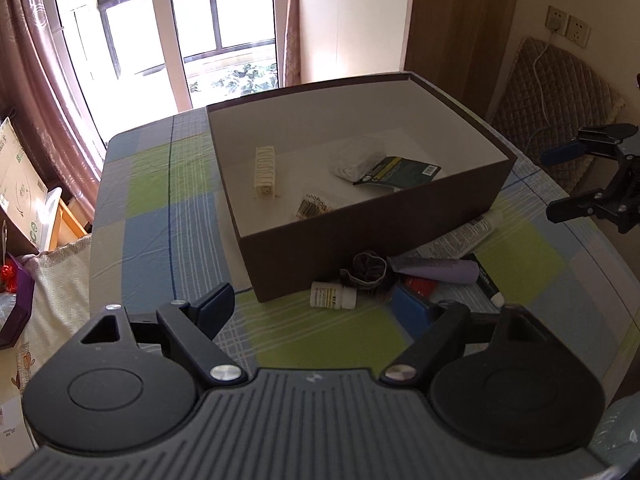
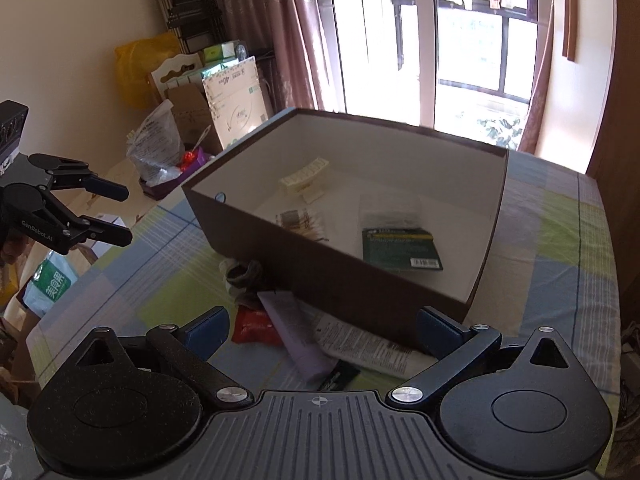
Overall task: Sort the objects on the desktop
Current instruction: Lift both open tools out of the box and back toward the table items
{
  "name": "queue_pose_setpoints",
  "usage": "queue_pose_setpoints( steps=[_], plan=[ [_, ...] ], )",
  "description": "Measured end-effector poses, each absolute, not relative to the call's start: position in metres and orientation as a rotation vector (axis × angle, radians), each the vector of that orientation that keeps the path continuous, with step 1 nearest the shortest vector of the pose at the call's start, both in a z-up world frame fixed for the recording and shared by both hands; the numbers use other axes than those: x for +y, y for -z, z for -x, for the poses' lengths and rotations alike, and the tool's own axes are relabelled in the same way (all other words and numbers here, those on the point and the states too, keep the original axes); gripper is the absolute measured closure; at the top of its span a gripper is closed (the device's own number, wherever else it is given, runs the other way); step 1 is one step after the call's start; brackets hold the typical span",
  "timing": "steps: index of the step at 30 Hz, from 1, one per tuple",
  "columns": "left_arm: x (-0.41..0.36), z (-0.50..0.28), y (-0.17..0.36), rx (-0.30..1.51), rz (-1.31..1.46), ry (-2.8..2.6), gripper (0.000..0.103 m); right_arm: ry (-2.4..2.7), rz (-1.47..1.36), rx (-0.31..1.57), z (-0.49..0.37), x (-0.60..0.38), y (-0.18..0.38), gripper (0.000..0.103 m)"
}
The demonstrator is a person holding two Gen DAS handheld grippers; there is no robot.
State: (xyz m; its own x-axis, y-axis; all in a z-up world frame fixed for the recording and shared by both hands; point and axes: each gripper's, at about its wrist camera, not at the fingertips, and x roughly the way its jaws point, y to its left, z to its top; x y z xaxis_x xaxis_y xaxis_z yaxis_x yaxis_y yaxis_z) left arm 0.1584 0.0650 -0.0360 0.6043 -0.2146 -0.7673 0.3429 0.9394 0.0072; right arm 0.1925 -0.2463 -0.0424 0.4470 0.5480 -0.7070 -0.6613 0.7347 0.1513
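A brown box (image 1: pixel 280 264) with a white inside stands on the checked tablecloth (image 1: pixel 160 208). In it lie a cream clip (image 1: pixel 265 174), a clear bag (image 1: pixel 354 160), a green-black card pack (image 1: pixel 400 172) and a barcoded packet (image 1: pixel 314 206). In front of the box are a small white bottle (image 1: pixel 333 296), a dark cloth (image 1: pixel 368 268), a purple tube (image 1: pixel 440 270), a white tube (image 1: pixel 466 234) and a red packet (image 1: pixel 420 286). My left gripper (image 1: pixel 314 308) hangs open and empty just before the bottle. My right gripper (image 2: pixel 322 330) is open and empty over the purple tube (image 2: pixel 296 328) and white tube (image 2: pixel 368 348).
Each gripper shows in the other's view: the right one (image 1: pixel 554 184) beyond the table's right side, the left one (image 2: pixel 124 214) off its left. A quilted chair (image 1: pixel 560 92) stands behind the table. Cardboard boxes and bags (image 2: pixel 224 96) crowd the floor by the curtain.
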Motion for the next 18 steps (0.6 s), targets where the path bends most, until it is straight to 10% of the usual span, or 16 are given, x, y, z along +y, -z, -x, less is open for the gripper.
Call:
queue_pose_setpoints(
  steps=[5, 7, 18],
  plan=[
    [0.062, -0.160, 0.058, 0.890, -0.187, 0.365, 0.030, -0.753, 0.170, 0.885, -0.185, -0.244, 0.071, 0.000],
    [0.061, -0.162, 0.065, 0.901, -0.195, 0.377, 0.032, -0.771, 0.204, 0.904, -0.183, -0.239, 0.080, 0.024],
    [0.063, -0.174, 0.090, 0.952, -0.195, 0.403, 0.032, -0.865, 0.390, 0.917, -0.202, -0.201, 0.126, 0.050]
  ],
)
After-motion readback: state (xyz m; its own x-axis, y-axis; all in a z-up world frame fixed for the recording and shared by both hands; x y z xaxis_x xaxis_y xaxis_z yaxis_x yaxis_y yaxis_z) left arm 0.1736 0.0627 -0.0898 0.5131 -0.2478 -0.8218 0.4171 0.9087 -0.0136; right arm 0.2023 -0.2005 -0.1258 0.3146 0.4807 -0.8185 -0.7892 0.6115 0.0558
